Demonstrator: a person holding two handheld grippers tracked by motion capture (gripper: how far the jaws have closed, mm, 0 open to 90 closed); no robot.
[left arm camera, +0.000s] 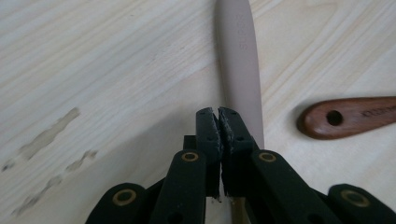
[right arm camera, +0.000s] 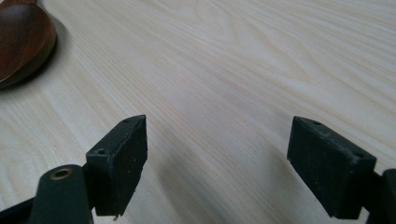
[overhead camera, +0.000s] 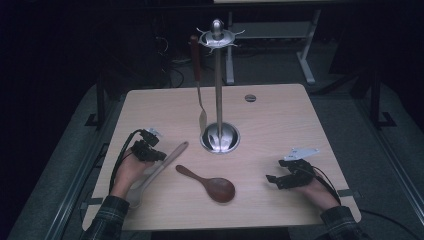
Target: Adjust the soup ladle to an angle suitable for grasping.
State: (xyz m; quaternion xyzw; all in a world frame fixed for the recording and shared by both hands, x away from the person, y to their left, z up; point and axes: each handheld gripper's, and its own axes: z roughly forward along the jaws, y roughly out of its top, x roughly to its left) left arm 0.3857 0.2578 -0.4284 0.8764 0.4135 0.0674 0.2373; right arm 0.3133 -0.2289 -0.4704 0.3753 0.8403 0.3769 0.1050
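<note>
— Where's the pale spatula (left arm camera: 239, 60)?
— Flat on the table (overhead camera: 280, 107), its handle running out beyond the left gripper (left arm camera: 218, 113), whose jaws look closed together above it.
— And the right gripper (right arm camera: 217, 140)?
— Wide open, holding nothing.

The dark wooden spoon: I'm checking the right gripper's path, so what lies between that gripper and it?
Nothing: in the high view only bare table separates the right gripper, jaws open, from the dark wooden spoon.
</note>
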